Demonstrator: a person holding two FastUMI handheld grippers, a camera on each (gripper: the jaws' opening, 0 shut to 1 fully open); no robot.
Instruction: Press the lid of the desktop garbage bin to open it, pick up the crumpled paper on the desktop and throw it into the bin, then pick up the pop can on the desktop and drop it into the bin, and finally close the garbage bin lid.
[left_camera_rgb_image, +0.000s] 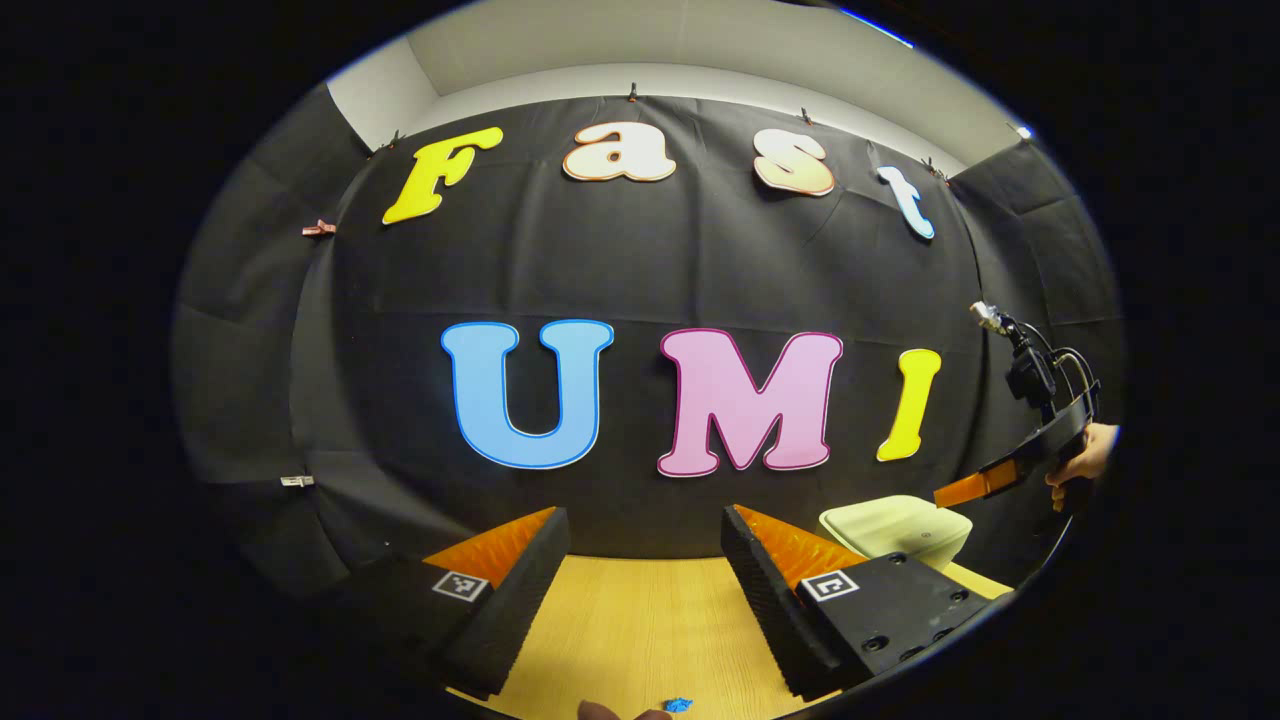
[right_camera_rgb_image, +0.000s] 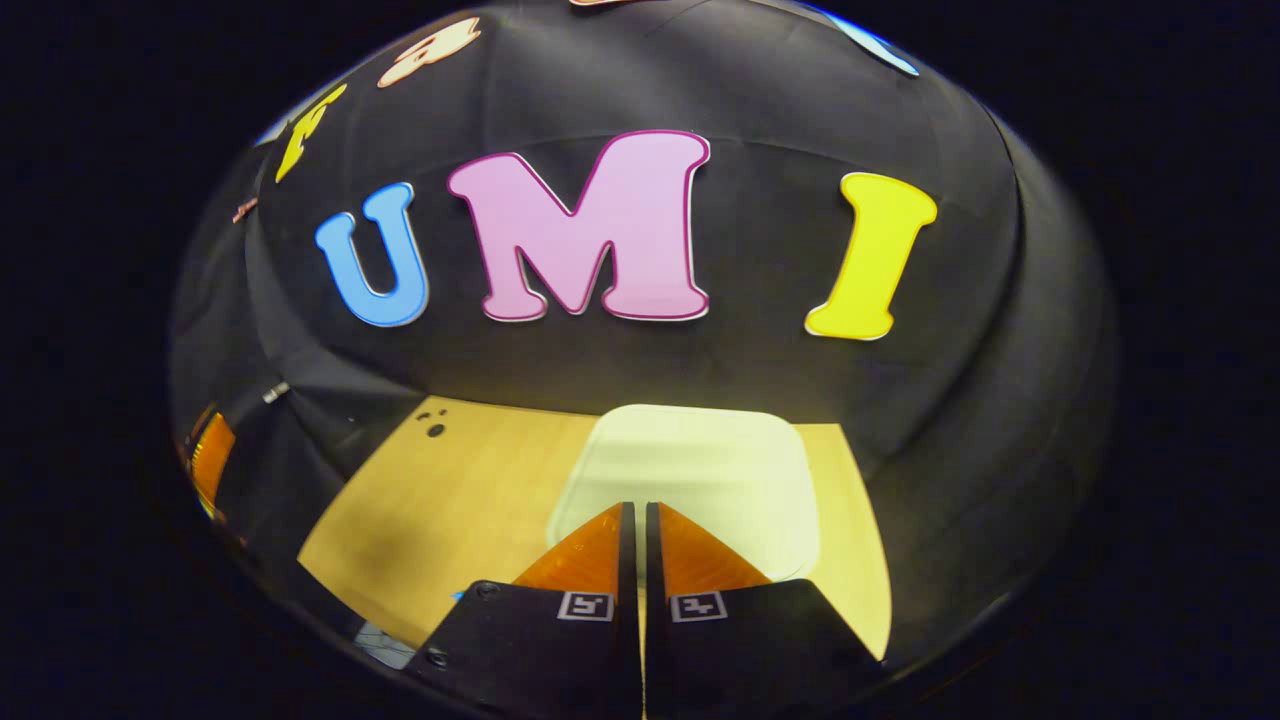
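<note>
Jaws: left gripper (left_camera_rgb_image: 640, 560) is spread wide with nothing between the fingers; right gripper (right_camera_rgb_image: 634, 515) is closed, fingers pressed together, holding nothing.

Right gripper is poised over the near edge of the bin lid (right_camera_rgb_image: 700, 470), tips pointed down at it. My read: closed fingers make a single blunt pusher, which suits a press-to-open lid. Contact can't be confirmed; the tips overlap the lid, but whether they touch or hover is unclear.

Lid looks flat and shut in both views, so I judge we're at step one, the press.

Left gripper is parked low over the wooden desktop (left_camera_rgb_image: 640, 630), well apart from the garbage bin (left_camera_rgb_image: 895, 528), which sits off to its right near the back wall. Open stance probably means it's staged for the paper pickup. From there the right gripper (left_camera_rgb_image: 965, 488) and the hand (left_camera_rgb_image: 1085, 455) holding it sit just above the bin.

Hard to make out:
- Bin body under the lid is hidden in the right gripper view.
- Small blue scrap (left_camera_rgb_image: 678, 705) at the desktop's near edge, unidentifiable.
- Small dark marks (right_camera_rgb_image: 434, 424) on the desktop's far corner, can't tell what they are.
</note>
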